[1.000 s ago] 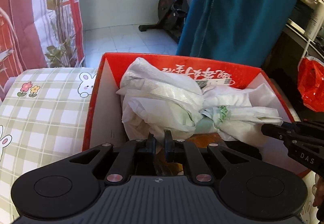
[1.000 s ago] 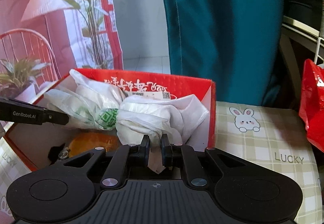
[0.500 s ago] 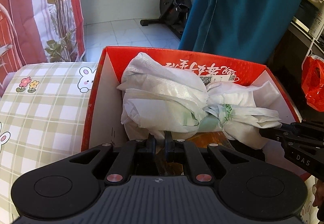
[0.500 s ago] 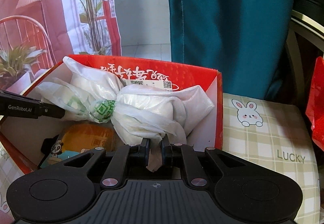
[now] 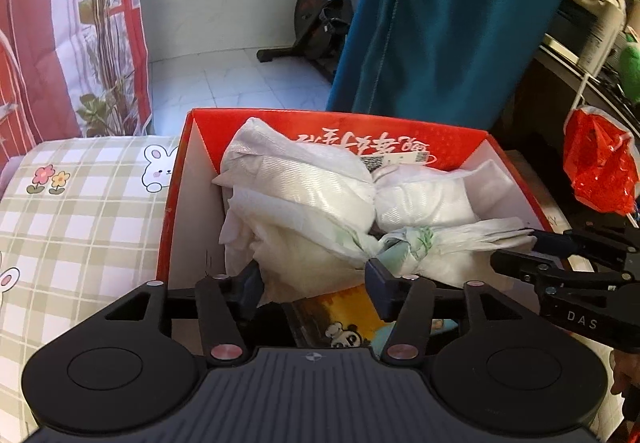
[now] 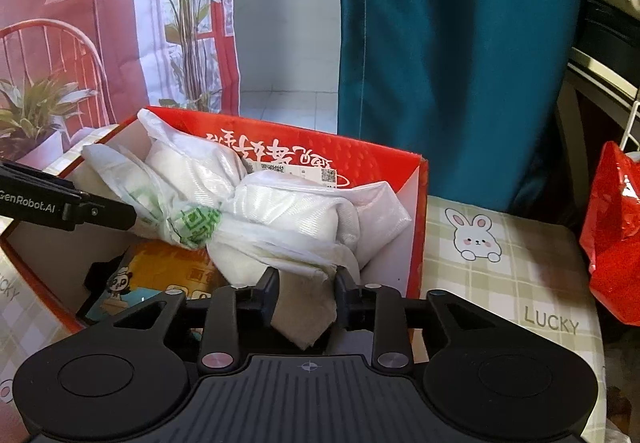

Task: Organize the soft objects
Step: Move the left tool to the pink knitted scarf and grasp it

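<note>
A knotted bundle of white plastic bags (image 5: 320, 211) lies inside a red cardboard box (image 5: 176, 179) on a checked rabbit-print cloth. It also shows in the right wrist view (image 6: 280, 211), in the same box (image 6: 416, 227). My left gripper (image 5: 314, 277) is open, its fingers either side of the bundle's near left end. My right gripper (image 6: 306, 287) is open, with a loose tail of the bag hanging between its fingers. Each gripper shows at the edge of the other's view, at the bundle's ends.
A yellow panda-print packet (image 5: 344, 323) lies on the box floor under the bundle. A red plastic bag (image 5: 600, 167) hangs at the right. A teal curtain (image 5: 448, 15) and an exercise bike (image 5: 320, 19) stand behind the box. The checked cloth (image 6: 504, 267) spreads beside the box.
Both grippers have opened and let go of the bag bundle. The bundle has settled lower into the box.
</note>
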The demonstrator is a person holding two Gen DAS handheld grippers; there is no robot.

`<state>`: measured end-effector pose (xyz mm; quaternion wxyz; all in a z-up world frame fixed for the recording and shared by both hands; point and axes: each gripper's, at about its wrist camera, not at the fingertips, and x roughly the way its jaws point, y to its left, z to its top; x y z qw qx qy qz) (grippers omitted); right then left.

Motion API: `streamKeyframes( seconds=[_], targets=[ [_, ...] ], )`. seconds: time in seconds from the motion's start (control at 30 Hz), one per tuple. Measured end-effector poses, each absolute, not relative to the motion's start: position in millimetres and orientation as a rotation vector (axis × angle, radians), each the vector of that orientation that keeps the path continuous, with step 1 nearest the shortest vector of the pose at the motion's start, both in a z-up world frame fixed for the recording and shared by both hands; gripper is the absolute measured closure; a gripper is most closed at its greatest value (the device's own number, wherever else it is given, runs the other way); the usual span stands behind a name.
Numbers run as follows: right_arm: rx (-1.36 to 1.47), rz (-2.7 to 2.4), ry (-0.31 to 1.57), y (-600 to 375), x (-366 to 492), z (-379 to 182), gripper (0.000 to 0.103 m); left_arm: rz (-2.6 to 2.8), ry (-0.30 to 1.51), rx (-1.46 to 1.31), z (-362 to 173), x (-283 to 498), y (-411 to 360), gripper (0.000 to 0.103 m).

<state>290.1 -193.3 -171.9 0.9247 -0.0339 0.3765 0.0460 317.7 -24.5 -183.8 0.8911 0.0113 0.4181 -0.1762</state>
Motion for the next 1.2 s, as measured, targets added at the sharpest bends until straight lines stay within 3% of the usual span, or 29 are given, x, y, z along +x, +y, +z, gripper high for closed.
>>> streamKeyframes(
  seconds=[0.33, 0.47, 0.6, 0.9, 1.2],
  targets=[
    [-0.075, 0.096, 0.741, -191, 265, -155, 0.043, -0.368, 0.799, 0.070, -162, 286, -19, 0.023],
    [-0.056, 0.105, 0.718, -190, 249, -150, 0.028, -0.361, 0.764, 0.095, -156, 265, -19, 0.016],
    [-0.019, 0.116, 0.672, -189, 229, -142, 0.003, -0.345, 0.742, 0.104, -151, 244, -15, 0.010],
    [0.021, 0.146, 0.642, -180, 172, -140, 0.001, -0.326, 0.749, 0.096, -163, 181, 8, 0.008],
    [0.094, 0.182, 0.752, -173, 97, -183, 0.003, -0.316, 0.831, 0.059, -209, 124, 27, 0.008]
  ],
)
